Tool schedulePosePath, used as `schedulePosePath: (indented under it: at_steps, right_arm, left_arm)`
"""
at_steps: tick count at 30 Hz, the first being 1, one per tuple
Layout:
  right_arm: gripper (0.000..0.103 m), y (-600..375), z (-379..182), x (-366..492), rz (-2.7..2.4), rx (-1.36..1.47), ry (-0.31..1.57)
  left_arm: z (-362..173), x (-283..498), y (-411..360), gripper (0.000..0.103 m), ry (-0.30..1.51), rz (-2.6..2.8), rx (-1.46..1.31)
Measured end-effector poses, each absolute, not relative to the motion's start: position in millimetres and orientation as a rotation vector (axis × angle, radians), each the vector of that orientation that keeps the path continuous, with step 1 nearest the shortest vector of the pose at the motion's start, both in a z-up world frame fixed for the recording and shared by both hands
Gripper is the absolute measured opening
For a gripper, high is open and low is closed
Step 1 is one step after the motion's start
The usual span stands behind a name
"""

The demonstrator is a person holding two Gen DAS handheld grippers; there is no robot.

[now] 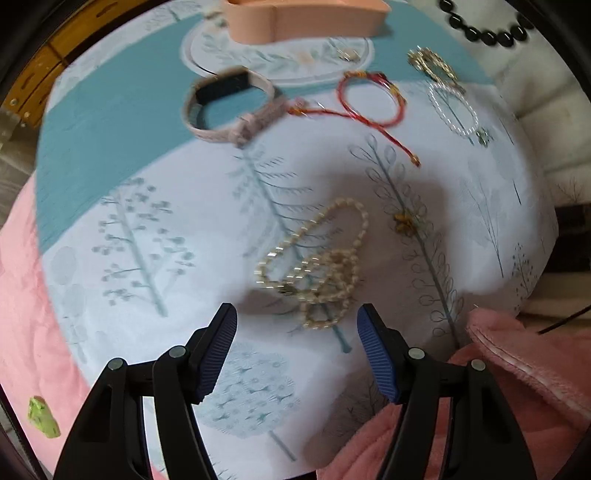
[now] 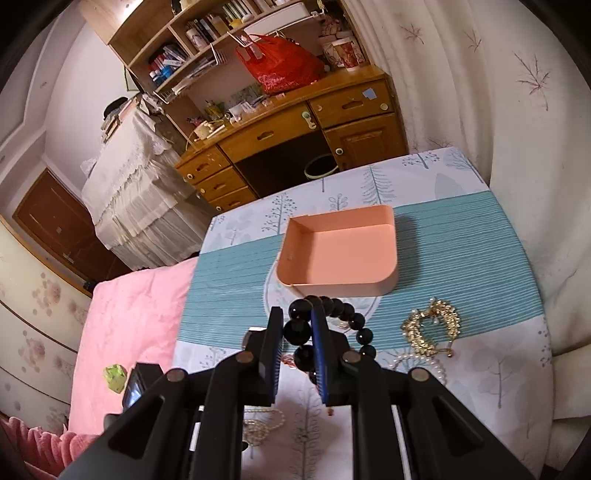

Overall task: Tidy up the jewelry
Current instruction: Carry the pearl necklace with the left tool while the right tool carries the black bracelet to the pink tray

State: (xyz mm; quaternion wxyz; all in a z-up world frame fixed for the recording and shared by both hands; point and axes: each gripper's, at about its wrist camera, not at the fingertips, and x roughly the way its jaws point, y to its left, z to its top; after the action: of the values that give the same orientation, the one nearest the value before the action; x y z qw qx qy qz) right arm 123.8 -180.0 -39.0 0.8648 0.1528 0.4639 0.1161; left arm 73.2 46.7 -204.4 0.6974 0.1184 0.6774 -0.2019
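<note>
My left gripper (image 1: pixel 297 319) is open and empty, just above a heap of cream pearl strands (image 1: pixel 317 264) on the tree-print cloth. Further off lie a pink fabric band (image 1: pixel 232 105), a red cord bracelet (image 1: pixel 371 98), a thin white bead bracelet (image 1: pixel 452 107) and a gold piece (image 1: pixel 430 62). My right gripper (image 2: pixel 297 314) is shut on a black bead bracelet (image 2: pixel 299 330) and holds it in the air, short of the empty pink tray (image 2: pixel 343 251). The tray's wall (image 1: pixel 295 18) and the black beads (image 1: pixel 487 29) also show in the left wrist view. The gold piece (image 2: pixel 430 325) lies right of the right gripper.
A small gold charm (image 1: pixel 406 219) lies right of the pearls. A pink blanket (image 1: pixel 22 295) borders the cloth on the left and a pink fluffy fabric (image 1: pixel 517 354) on the right. A green scrap (image 2: pixel 116 376) lies on the blanket. A wooden desk (image 2: pixel 295 125) stands beyond.
</note>
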Motion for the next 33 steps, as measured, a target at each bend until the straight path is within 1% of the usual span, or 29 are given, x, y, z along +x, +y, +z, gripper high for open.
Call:
schedulePosePath:
  at_steps: [2,3,5,7,8,10,11,12,13,14,15,16,18,21,24,26,28,33]
  right_arm:
    - [0.015,-186,-42,126,0.236,0.329,0.982]
    - [0.015,-188,-43,127,0.234,0.333,0.986]
    - [0.015,-190,-43,130,0.23,0.331,0.992]
    - [0.015,-191,-43,131,0.23,0.318,0.997]
    - [0.015,-191,-44,131,0.231,0.314,0.998]
    - [0.015,-191,-43,133,0.234,0.304,1.0]
    - [0.015,-191,-43,134,0.236,0.302,1.0]
    - [0.015,-191,-43,135,0.238,0.299,1.0]
    - [0.015,-191,-43,136,0.239,0.298,1.001]
    - [0.015,-192,-44,137,0.24,0.298,1.002]
    - [0.015,-192,-44,138,0.241,0.3,1.003]
    - [0.015,-192,-43,137,0.24,0.302,1.001]
    - [0.015,-192,-43,137,0.245,0.311,0.997]
    - [0.015,-192,-44,139,0.248,0.321,0.995]
    - [0.015,-194,-43,142,0.249,0.332,0.986]
    - [0.015,-195,-39,144,0.252,0.338,0.972]
    - [0.015,-197,-35,148,0.256,0.343,0.956]
    - [0.015,-202,-23,159,0.264,0.347,0.905]
  left_arm:
    - [-211,70,41,0.066,1.493,-0.454,0.302]
    - [-213,68,38,0.068,1.479,-0.446,0.331]
    - [-215,66,31,0.068,1.424,-0.437,0.377]
    - [-215,65,30,0.068,1.397,-0.448,0.372]
    - [-213,64,28,0.068,1.383,-0.454,0.378]
    - [-211,60,28,0.063,1.35,-0.484,0.391]
    - [-210,59,27,0.054,1.337,-0.494,0.396]
    - [-209,58,27,0.042,1.327,-0.503,0.4]
    - [-207,55,27,0.035,1.321,-0.501,0.397]
    - [-208,58,23,0.022,1.321,-0.496,0.39]
    - [-207,58,22,0.017,1.324,-0.492,0.384]
    - [-207,57,21,0.017,1.329,-0.49,0.38]
    - [-207,57,22,0.013,1.344,-0.48,0.367]
    - [-210,73,37,0.01,1.39,-0.473,0.288]
    - [-201,82,40,0.009,1.391,-0.465,0.279]
    - [-189,88,40,0.007,1.374,-0.472,0.267]
    - [-172,93,40,0.003,1.346,-0.479,0.247]
    - [-123,110,32,0.003,1.274,-0.53,0.202]
